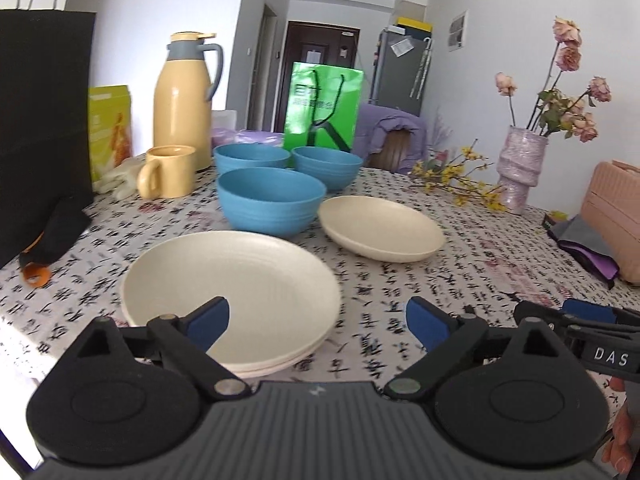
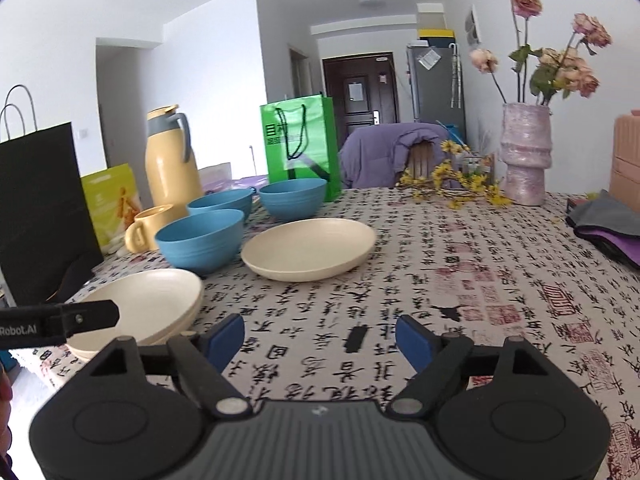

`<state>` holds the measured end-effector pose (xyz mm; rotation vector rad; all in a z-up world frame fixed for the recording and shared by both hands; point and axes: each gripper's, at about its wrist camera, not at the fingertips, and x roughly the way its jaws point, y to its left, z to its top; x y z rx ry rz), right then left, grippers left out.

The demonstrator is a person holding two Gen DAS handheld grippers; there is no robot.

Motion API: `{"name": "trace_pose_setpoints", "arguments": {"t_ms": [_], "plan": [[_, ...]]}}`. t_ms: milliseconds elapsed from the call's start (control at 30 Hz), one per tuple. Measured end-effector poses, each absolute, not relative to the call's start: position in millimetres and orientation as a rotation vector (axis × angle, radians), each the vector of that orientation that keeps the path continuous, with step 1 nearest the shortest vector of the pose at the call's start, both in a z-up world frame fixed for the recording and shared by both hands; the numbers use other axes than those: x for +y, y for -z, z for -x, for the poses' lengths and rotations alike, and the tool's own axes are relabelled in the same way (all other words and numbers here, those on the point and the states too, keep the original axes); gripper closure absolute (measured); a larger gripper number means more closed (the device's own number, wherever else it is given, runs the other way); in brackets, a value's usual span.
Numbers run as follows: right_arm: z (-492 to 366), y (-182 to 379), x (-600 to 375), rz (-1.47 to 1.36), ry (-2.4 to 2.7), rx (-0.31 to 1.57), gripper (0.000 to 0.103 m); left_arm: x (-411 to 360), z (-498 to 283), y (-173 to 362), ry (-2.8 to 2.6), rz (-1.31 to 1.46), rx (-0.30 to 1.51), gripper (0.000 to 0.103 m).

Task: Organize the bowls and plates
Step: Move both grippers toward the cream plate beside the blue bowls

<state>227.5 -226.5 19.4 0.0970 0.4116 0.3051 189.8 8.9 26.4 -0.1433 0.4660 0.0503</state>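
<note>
1. Plates: a stack of two cream plates (image 1: 230, 280) sits at the near edge of the table (image 1: 460, 280), about 10 o'clock from the left gripper (image 1: 318, 322).
2. A single cream plate (image 1: 380, 226) lies apart at 1 o'clock from the stack.
3. Three blue bowls (image 1: 272, 200) cluster at 12 o'clock beyond the stack; the nearest stands just beside the single plate.
4. Left gripper: jaws wide, nothing between them; left pad hangs over the stack's rim.
5. Right gripper (image 2: 320, 342): jaws wide, empty, over bare tablecloth, stack at its 9 o'clock.
6. Yellow mug (image 1: 168, 172) and flask (image 1: 184, 96) stand at 11 o'clock.
</note>
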Motion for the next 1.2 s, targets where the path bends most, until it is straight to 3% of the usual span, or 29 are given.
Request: {"name": "trace_pose_setpoints", "arguments": {"t_ms": [467, 967, 1200], "plan": [[-276.3, -18.3, -235.7, -0.13, -0.293, 0.433, 0.021, -0.1, -265.9, -28.2, 0.003, 0.152, 0.525, 0.007], [-393.9, -19.7, -230.6, -0.109, -0.314, 0.461, 0.022, 3.3, -386.6, -9.9, 0.0, 0.306, 0.654, 0.031], [-448.8, 2.0, -224.3, -0.166, -0.347, 0.565, 0.041, 4.2, -424.6, 3.5, -0.035, 0.323, 0.69, 0.038]]}}
